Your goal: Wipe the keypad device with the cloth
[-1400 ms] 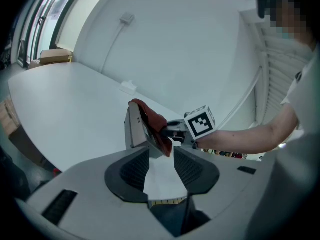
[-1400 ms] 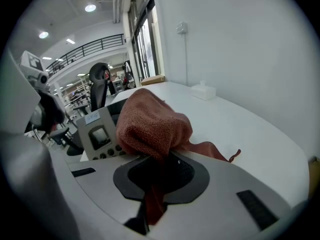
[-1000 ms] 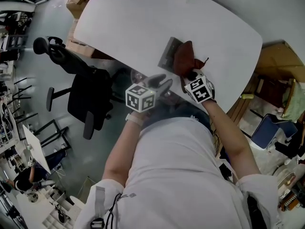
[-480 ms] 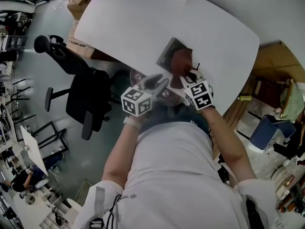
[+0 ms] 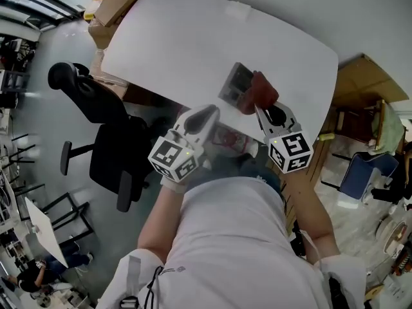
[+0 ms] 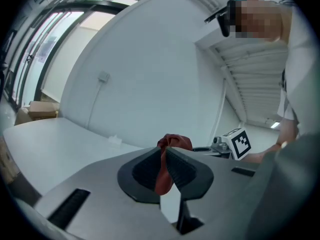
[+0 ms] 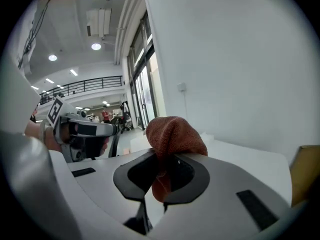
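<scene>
The grey keypad device (image 5: 234,82) lies on the white table (image 5: 180,37). Just to its right my right gripper (image 5: 262,106) is shut on the red-brown cloth (image 5: 262,89), bunched at its tips and lifted off the device. The right gripper view shows the cloth (image 7: 172,134) clamped between the pads and bulging above them. My left gripper (image 5: 205,116) hovers off the table's near edge, left of the device. Its jaws have just been closing and stand together with nothing between them. In the left gripper view the cloth (image 6: 172,142) shows beyond the thin slit of my left gripper (image 6: 167,156).
A black office chair (image 5: 103,134) stands left of the table. Cardboard boxes (image 5: 109,8) sit at its far left corner, and a wooden cabinet (image 5: 364,82) is on the right. A small pale item (image 5: 237,9) lies near the table's far edge.
Both grippers have risen toward the camera. The cloth has come up off the keypad device with the right gripper. The left jaws, wide apart before, have closed.
</scene>
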A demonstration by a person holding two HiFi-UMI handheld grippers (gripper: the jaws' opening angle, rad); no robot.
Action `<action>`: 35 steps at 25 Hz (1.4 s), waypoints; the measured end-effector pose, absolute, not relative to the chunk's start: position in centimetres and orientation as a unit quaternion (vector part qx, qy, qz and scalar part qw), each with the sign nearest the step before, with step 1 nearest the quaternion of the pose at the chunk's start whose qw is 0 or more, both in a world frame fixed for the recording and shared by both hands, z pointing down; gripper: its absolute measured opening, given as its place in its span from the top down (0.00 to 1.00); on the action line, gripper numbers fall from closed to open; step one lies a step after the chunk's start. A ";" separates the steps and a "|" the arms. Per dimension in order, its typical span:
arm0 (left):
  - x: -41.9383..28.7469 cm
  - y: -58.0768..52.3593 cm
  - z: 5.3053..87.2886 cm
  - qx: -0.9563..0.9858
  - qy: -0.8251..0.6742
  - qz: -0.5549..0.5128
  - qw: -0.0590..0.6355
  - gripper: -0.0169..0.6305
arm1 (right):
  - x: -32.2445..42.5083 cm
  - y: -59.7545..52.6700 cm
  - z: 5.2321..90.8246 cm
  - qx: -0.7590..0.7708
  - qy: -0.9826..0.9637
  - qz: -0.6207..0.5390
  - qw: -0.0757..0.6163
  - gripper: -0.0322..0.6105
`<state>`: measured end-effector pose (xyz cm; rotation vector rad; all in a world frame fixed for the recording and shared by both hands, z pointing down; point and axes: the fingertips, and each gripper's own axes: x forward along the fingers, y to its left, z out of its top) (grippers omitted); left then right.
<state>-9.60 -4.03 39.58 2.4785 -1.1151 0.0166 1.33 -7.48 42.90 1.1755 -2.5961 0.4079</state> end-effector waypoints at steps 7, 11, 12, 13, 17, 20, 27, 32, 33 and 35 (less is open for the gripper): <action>-13.0 0.0 36.6 0.924 -0.330 -0.006 0.192 0.95 | -1.3 -1.0 38.1 0.483 -0.862 0.118 0.099 0.88; -13.6 3.1 35.9 0.943 -0.278 -0.008 0.185 0.95 | -2.9 3.3 36.6 0.516 -0.844 0.117 0.087 0.88; -13.6 3.6 35.9 0.945 -0.269 -0.007 0.183 0.95 | -3.1 4.1 36.3 0.521 -0.841 0.116 0.085 0.88; -13.7 4.2 35.8 0.947 -0.263 -0.006 0.183 0.95 | -3.4 4.8 36.2 0.525 -0.839 0.116 0.084 0.88; -13.4 6.3 35.2 0.955 -0.243 0.001 0.171 0.95 | -3.7 7.1 35.4 0.536 -0.833 0.113 0.078 0.88; -12.3 7.3 34.3 0.960 -0.238 0.010 0.146 0.95 | -3.0 8.2 34.3 0.536 -0.834 0.107 0.072 0.88; -8.6 9.3 31.9 0.965 -0.223 0.002 0.136 0.95 | -1.0 10.5 32.7 0.525 -0.844 0.088 0.070 0.88; -5.8 11.3 30.7 0.976 -0.193 0.005 0.104 0.96 | 0.7 11.4 32.0 0.529 -0.843 0.082 0.054 0.88; -5.5 11.5 30.7 0.976 -0.195 0.010 0.096 0.96 | 1.0 11.4 31.9 0.530 -0.842 0.079 0.053 0.88; -5.0 11.8 30.7 0.977 -0.198 0.020 0.077 0.96 | 1.7 11.5 31.7 0.534 -0.841 0.077 0.049 0.88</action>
